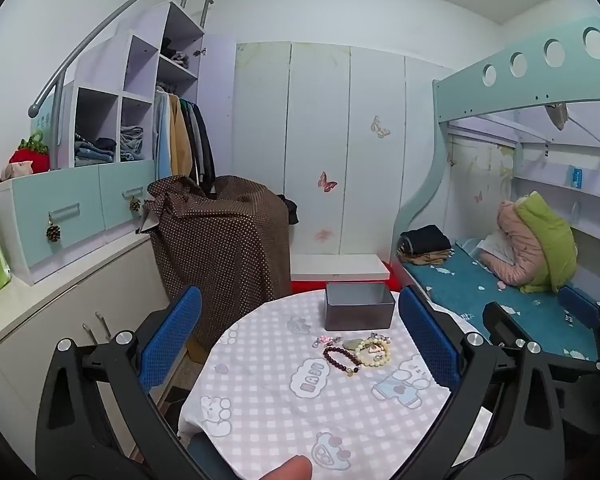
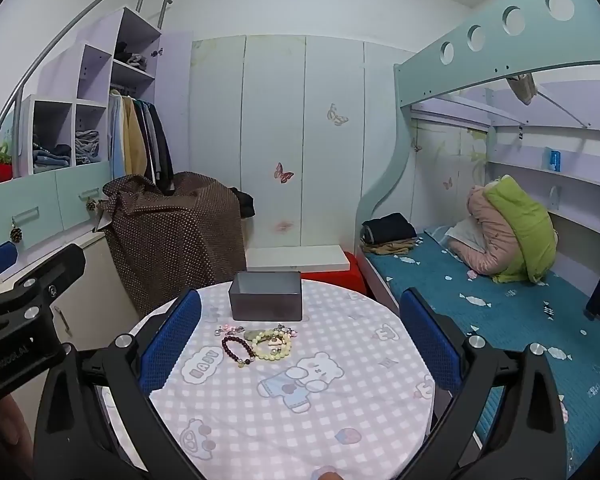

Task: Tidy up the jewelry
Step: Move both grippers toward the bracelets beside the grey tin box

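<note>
A small pile of jewelry lies on the round table (image 1: 268, 400) with its pink checked cloth: a dark red bead bracelet (image 1: 341, 357), a pale yellow bead bracelet (image 1: 375, 354) and small pink charms (image 1: 326, 339). Behind them stands an open grey box (image 1: 358, 311). The pile shows in the right wrist view too: dark bracelet (image 2: 239, 348), pale bracelet (image 2: 271, 346), grey box (image 2: 266, 301). My left gripper (image 1: 300, 336) is open and empty, held above the table short of the jewelry. My right gripper (image 2: 300, 340) is open and empty, likewise short of the pile.
A bunk bed with a teal mattress (image 2: 480, 304) stands at the right. A brown dotted cloth covers something (image 1: 220, 236) left of the table. White cabinets and shelves with clothes (image 1: 100, 152) line the left wall. A red stool with a white board (image 1: 340, 268) stands behind the table.
</note>
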`<state>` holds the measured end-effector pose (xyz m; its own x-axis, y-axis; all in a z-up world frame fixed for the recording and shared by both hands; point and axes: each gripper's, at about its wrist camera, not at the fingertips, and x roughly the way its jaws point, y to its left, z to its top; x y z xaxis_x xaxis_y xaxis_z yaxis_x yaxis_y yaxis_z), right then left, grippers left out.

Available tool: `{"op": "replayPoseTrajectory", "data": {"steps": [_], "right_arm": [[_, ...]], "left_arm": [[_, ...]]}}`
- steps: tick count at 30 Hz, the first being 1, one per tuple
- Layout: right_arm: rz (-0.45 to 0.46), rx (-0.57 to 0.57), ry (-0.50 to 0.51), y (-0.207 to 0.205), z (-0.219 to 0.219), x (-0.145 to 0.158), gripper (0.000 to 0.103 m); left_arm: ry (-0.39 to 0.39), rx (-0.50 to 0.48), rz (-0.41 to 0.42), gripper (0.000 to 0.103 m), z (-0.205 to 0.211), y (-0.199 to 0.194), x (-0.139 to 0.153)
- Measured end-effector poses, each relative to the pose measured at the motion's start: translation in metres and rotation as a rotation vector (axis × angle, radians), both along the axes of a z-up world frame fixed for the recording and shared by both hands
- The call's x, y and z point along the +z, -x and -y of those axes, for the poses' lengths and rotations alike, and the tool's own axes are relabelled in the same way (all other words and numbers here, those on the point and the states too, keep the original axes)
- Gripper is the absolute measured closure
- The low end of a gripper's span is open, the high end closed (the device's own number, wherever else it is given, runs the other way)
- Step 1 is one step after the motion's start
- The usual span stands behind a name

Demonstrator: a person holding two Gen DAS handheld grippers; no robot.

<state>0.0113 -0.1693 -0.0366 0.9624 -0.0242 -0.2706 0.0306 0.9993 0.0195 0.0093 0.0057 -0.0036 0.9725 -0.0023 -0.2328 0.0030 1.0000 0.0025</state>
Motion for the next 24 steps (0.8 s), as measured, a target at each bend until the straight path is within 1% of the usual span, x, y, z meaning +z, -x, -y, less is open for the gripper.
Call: {"op": "replayPoseTrajectory", "data": {"steps": [8, 16, 19, 24], "right_arm": [[-0.007, 0.011, 0.023, -0.016, -0.003, 0.004, 0.007], [-0.052, 0.024, 0.038, -0.062, 0.0, -0.001, 0.007], [-0.08, 0.02, 0.035, -0.081, 0.004, -0.002, 0.007], [-0.103, 0.036, 0.046, -0.103, 0.002, 0.007, 0.007]], "left_arm": [[0.005, 0.005, -0.002, 0.004, -0.005, -0.015, 0.001], [-0.023, 0.037, -0.019, 0.004, -0.004, -0.06, -0.008], [-0.004, 0.026, -0.055, 0.004, -0.006, -0.079, -0.012], [0.034, 0.037, -0.08, 0.004, -0.013, -0.104, -0.012]]}}
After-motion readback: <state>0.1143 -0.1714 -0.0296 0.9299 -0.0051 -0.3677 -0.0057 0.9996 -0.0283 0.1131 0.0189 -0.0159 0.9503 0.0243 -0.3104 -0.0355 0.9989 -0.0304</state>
